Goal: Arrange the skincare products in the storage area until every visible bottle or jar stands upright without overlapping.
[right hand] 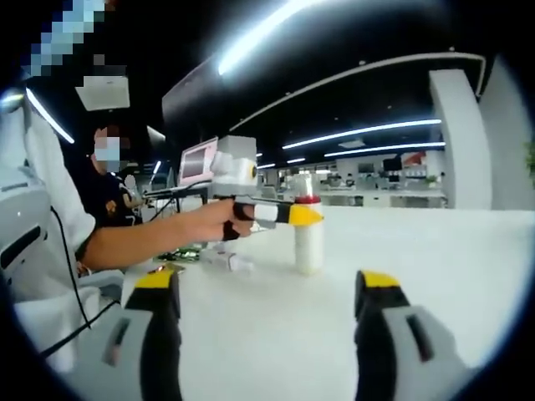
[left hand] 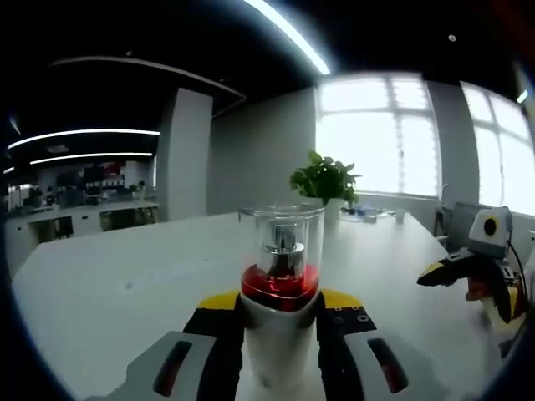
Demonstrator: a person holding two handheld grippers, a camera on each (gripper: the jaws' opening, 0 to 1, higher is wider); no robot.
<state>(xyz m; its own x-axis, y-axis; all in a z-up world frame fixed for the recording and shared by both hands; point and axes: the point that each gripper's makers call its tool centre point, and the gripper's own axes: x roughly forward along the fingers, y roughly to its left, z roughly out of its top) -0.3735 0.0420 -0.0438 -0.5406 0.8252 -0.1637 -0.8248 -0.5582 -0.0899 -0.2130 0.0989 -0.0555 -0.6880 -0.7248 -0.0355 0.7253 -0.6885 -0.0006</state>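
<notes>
A white bottle (left hand: 282, 334) with a red collar and a clear cap stands upright between my left gripper's (left hand: 282, 305) yellow-tipped jaws, which are shut on its body. In the right gripper view the same bottle (right hand: 308, 244) appears to rest with its base on the white table, with the left gripper (right hand: 294, 215) clamped just below its cap and a hand holding that gripper. A small pale container (right hand: 227, 261) lies on its side left of the bottle. My right gripper (right hand: 267, 288) is open and holds nothing, a good way short of the bottle. It also appears at the right (left hand: 443, 274) in the left gripper view.
The white table (left hand: 117, 284) stretches wide around the bottle. A potted green plant (left hand: 324, 180) stands at its far edge by the windows. A seated person's arm (right hand: 134, 238) reaches in from the left, with a monitor (right hand: 197, 161) and cables behind.
</notes>
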